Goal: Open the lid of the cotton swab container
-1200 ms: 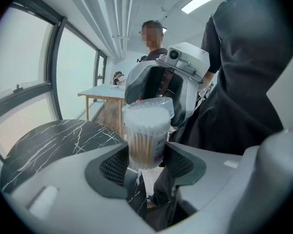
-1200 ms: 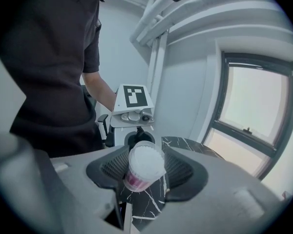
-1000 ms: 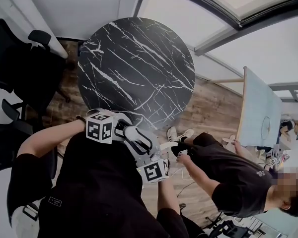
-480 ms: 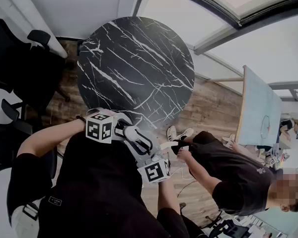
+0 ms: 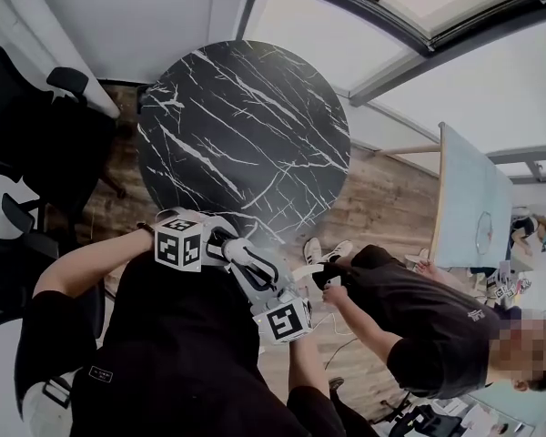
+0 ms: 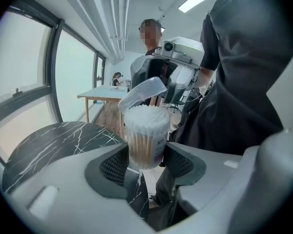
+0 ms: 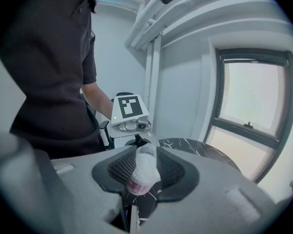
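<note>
Left tool [image 6: 145, 150] is clamped on the clear body of the cotton swab container [image 6: 145, 138], one pad on each side. The right tool [image 7: 145, 152] faces it from the far side with its jaws drawn in on the lid [image 6: 141, 92]. Both are held in the air just off the near rim of the round black marble table [image 5: 246, 135], over the holder's dark shirt [image 5: 182, 353]. The marble spreads away beyond them, with dark chairs [image 5: 36, 126] off its left edge and wooden floor [image 5: 382, 198] to its right. A second person [image 5: 428, 326] in dark clothes is close on the right, a hand [image 5: 332, 285] just beside the right tool, so that side is tight. The container stands upright between the left pads, packed full of cotton swabs [image 6: 146, 113] whose white tips fill its mouth. The lid is swung up and tilted, clear of the opening. The left forearm [image 5: 91, 262] reaches in from the left, the right forearm [image 5: 300, 371] rises from below, and the two tools meet nose to nose.
</note>
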Tool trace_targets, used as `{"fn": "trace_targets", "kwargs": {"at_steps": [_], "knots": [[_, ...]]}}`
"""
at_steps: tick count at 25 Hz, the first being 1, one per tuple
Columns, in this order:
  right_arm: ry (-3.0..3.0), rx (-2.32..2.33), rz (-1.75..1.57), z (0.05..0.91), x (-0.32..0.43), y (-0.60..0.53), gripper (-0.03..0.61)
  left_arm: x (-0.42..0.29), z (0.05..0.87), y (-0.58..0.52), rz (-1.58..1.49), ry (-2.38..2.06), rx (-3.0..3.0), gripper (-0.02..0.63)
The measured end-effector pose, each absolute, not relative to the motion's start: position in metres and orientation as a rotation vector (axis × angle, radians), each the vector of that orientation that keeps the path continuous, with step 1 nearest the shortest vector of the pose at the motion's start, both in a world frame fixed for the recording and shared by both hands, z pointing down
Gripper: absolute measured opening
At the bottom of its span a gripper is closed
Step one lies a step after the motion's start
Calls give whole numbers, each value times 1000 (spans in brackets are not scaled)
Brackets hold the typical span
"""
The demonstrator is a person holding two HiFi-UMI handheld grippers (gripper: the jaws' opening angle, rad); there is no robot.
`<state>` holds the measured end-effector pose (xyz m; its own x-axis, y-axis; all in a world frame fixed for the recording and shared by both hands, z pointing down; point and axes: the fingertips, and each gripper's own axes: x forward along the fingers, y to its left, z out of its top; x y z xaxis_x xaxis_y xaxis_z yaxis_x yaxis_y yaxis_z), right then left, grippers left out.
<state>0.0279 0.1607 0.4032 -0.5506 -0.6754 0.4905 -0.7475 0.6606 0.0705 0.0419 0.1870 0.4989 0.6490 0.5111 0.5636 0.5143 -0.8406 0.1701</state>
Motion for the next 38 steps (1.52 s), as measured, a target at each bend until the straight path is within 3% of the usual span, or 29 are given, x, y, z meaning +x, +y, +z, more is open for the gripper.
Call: {"fn": "trace_targets", "kwargs": {"at_steps": [38], "knots": [[-2558, 1108, 529, 395, 44, 139, 80, 30, 499, 187, -863, -778, -2860, 233]]}}
